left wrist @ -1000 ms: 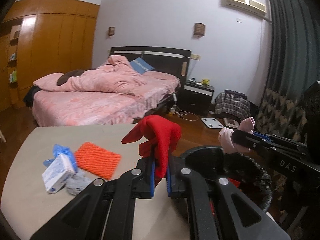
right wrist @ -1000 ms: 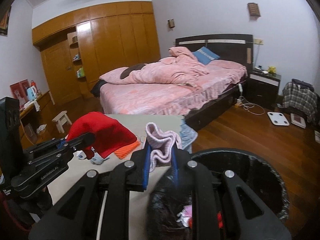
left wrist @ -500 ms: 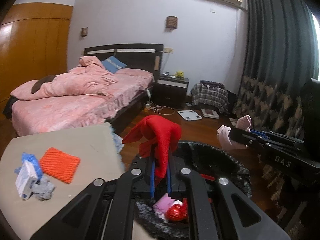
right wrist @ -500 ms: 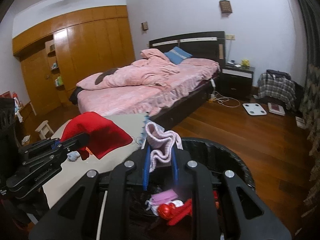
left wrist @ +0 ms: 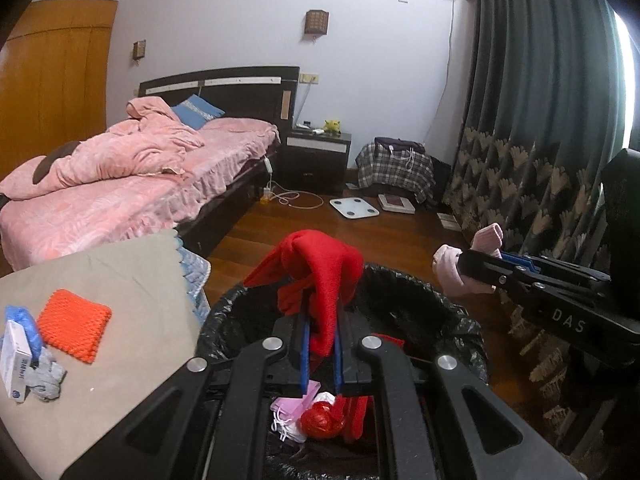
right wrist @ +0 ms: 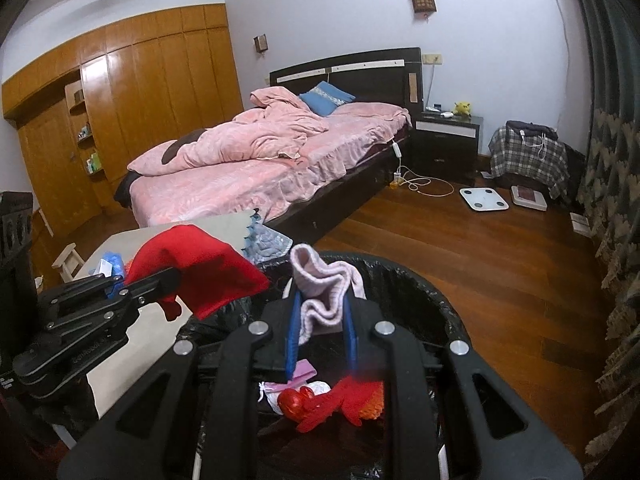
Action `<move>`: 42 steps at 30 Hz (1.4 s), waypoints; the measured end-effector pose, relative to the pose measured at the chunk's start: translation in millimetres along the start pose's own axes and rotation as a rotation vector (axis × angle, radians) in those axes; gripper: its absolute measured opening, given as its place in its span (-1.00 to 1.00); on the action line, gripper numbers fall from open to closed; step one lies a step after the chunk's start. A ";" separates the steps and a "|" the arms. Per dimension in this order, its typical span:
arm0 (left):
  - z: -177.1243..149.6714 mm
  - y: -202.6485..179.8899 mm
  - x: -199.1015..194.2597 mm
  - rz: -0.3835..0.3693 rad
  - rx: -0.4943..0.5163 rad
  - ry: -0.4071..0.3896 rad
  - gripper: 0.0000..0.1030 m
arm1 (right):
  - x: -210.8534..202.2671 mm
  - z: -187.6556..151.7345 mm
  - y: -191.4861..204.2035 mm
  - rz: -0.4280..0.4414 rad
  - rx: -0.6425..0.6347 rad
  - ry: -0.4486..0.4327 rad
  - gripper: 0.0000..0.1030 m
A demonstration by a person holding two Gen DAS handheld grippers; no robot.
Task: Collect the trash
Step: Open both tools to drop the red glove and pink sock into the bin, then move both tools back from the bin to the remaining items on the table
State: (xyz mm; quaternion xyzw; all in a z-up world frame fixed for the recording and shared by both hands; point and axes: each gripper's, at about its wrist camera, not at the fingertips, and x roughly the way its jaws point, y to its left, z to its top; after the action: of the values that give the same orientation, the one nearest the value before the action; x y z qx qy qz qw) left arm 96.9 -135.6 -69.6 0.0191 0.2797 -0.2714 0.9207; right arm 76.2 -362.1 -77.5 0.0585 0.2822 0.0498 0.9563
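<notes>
My left gripper (left wrist: 320, 332) is shut on a red cloth (left wrist: 320, 268) and holds it over the black-lined trash bin (left wrist: 424, 300). My right gripper (right wrist: 320, 320) is shut on a pale pink sock (right wrist: 324, 292), also above the bin (right wrist: 444, 312). Each gripper shows in the other's view: the right one with the sock (left wrist: 452, 268), the left one with the red cloth (right wrist: 196, 268). Red and pink trash (right wrist: 320, 396) lies in the bin.
A table with a beige cover (left wrist: 132, 264) stands left of the bin, with an orange knit pad (left wrist: 72, 324), a white box (left wrist: 16, 364) and blue and grey scraps. A pink bed (left wrist: 120, 184), a nightstand (left wrist: 316, 156), a scale (left wrist: 354, 208) and dark curtains (left wrist: 532, 120) stand beyond.
Both grippers have moved right from over the table to above the bin, carrying the red cloth and the pink sock. The bin's inside now shows below them.
</notes>
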 end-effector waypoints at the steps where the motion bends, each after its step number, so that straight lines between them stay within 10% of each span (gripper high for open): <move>1: -0.7 0.0 2.4 0.000 0.001 0.005 -0.83 | 1.1 -0.6 -0.5 -0.001 0.001 0.003 -0.66; 7: -3.2 -0.5 9.8 -0.022 -0.002 0.029 -0.75 | 7.3 -2.3 -6.0 -0.018 0.015 0.020 -0.56; 13: -6.4 4.5 8.9 -0.029 -0.012 0.037 -0.06 | 7.5 -4.7 -9.7 -0.042 0.037 0.017 -0.17; 19: -7.2 19.9 -2.7 0.030 -0.037 0.013 0.39 | 5.7 -2.3 -6.2 -0.068 0.043 -0.009 0.79; 27: -6.0 50.9 -28.2 0.132 -0.055 -0.029 0.77 | 14.1 0.1 9.0 -0.041 0.039 0.003 0.86; 42: -31.0 143.6 -82.0 0.397 -0.144 -0.061 0.83 | 62.3 19.8 101.8 0.105 -0.058 0.027 0.86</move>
State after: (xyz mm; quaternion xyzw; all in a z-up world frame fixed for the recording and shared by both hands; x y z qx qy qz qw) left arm 97.5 32.7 -69.4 -0.0002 0.2610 -0.0646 0.9632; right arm 132.7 -255.2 -80.1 0.0448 0.2902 0.1088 0.9497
